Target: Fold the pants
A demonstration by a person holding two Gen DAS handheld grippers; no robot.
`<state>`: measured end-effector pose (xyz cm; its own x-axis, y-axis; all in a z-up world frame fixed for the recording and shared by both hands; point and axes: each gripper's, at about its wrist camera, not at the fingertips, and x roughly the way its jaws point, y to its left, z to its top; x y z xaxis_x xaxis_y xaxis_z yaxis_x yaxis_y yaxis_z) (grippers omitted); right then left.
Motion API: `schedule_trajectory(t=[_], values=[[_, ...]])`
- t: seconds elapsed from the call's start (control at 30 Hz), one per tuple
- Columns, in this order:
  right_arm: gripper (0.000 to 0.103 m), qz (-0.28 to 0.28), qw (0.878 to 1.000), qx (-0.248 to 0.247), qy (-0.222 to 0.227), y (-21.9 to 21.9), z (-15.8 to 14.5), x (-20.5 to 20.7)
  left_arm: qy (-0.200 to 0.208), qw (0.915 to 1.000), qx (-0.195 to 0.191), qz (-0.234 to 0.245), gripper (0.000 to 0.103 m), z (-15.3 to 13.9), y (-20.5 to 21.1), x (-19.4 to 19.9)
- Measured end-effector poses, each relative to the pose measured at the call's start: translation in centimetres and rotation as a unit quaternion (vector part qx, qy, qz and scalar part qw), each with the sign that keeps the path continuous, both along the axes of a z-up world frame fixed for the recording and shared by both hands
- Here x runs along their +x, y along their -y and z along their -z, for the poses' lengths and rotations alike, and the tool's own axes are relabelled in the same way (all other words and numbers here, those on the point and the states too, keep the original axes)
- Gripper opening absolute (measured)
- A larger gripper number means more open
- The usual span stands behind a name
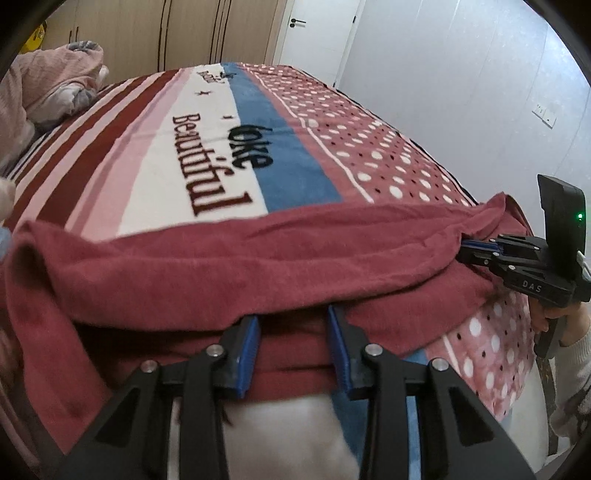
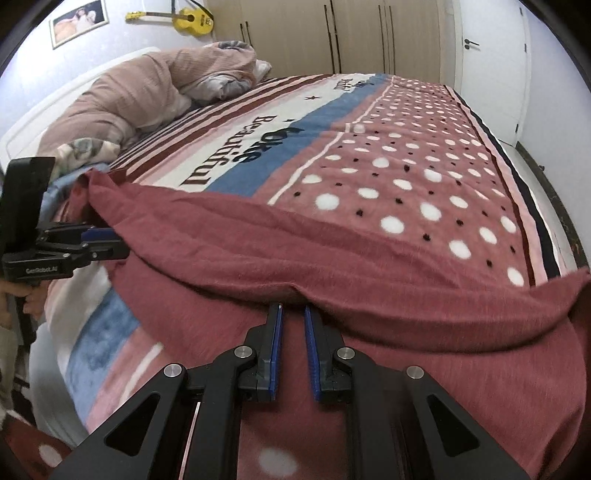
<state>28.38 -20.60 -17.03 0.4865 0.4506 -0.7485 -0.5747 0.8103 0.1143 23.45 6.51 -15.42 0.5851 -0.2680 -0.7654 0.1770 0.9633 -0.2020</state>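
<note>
The dark red pants (image 1: 229,266) lie folded in layers across the near edge of the bed; they also show in the right wrist view (image 2: 332,266). My left gripper (image 1: 293,314) has its fingers spread, tips tucked under the upper layer's edge. It also shows at the left of the right wrist view (image 2: 110,242). My right gripper (image 2: 293,308) has its fingers a narrow gap apart, tips under the pants' fold; whether cloth is pinched is hidden. It shows at the right of the left wrist view (image 1: 465,249), poking into the fold.
The bed is covered by a patterned blanket (image 1: 295,155) with stripes, lettering and dots. A crumpled pink duvet (image 2: 133,96) lies at the head. Wardrobes (image 2: 332,33) and a white door (image 1: 317,33) stand behind. The bed's near edge drops off below the pants.
</note>
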Motion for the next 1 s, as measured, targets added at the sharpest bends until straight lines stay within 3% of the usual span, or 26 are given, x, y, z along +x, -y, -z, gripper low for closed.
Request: schedule_trajectory(t=[0.2,0.4,0.57,0.63,0.7,0.83,0.9,1.0], values=[[0.007,0.027,0.999,-0.020,0.020,-0.3,-0.8,2.3,0.015,0.9997,0.017,-0.010,0.032,-0.9,-1.0,2.4],[0.008,0.039,0.998,-0.036,0.023,-0.5,-0.7,4.1,0.009,0.9995,0.026,-0.016,0.032,0.2,-1.9,4.7],[0.008,0.060,0.997,-0.033,0.030,0.2,-0.9,5.0,0.016,0.9970,0.055,-0.052,0.034,0.4,-2.4,5.8],[0.009,0.069,0.997,-0.022,0.040,1.2,-1.9,4.4,0.026,0.9974,0.040,-0.053,0.044,-0.6,-2.3,5.3],[0.021,0.081,0.995,-0.010,0.050,2.8,-3.1,3.3,0.040,0.9977,0.032,-0.044,0.054,-1.6,-1.6,4.3],[0.027,0.116,0.991,0.002,0.073,7.8,-5.5,-0.5,0.056,0.9977,0.023,-0.029,0.056,-3.5,0.4,1.8],[0.036,0.134,0.988,0.002,0.080,10.4,-6.1,-2.7,0.059,0.9978,0.014,-0.025,0.059,-4.2,1.6,0.6],[0.040,0.166,0.982,-0.016,0.091,14.7,-6.3,-6.6,0.073,0.9970,0.020,-0.019,0.063,-5.1,4.0,-1.3]])
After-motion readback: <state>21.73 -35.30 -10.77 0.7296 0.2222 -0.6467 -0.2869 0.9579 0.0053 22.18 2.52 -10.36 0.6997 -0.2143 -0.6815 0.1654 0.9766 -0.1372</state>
